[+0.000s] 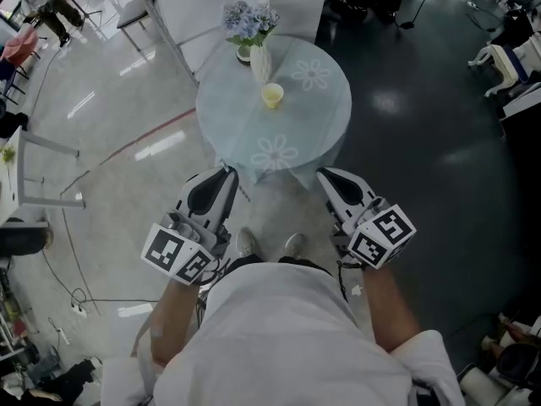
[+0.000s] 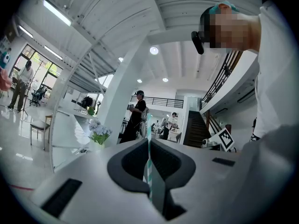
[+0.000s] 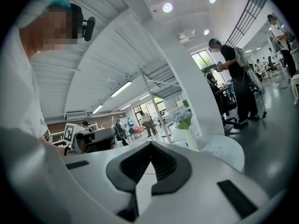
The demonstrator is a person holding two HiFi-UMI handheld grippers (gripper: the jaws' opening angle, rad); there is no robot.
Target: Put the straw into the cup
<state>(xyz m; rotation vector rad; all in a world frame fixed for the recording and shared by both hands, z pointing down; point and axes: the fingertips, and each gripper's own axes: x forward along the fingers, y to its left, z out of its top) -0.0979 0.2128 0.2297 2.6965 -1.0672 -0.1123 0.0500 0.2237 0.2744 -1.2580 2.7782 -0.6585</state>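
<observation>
A small yellow cup (image 1: 271, 96) stands on the round pale table (image 1: 317, 134) ahead of me, beside a white vase of blue flowers (image 1: 257, 57). My left gripper (image 1: 225, 174) is held short of the table's near edge. It is shut on a thin green-and-white striped straw (image 2: 148, 167) that stands upright between the jaws (image 2: 149, 143). My right gripper (image 1: 326, 176) hovers level with it on the right, jaws together with nothing between them (image 3: 150, 146). From the right gripper view, the cup is hidden; the table (image 3: 229, 153) and the flowers (image 3: 184, 121) show.
A slanted white metal frame (image 1: 161, 24) runs behind the table on the left. White chairs (image 1: 507, 62) stand at the far right on the dark floor. A person in black (image 2: 135, 118) stands beyond the table. My shoes (image 1: 247, 244) are just below the grippers.
</observation>
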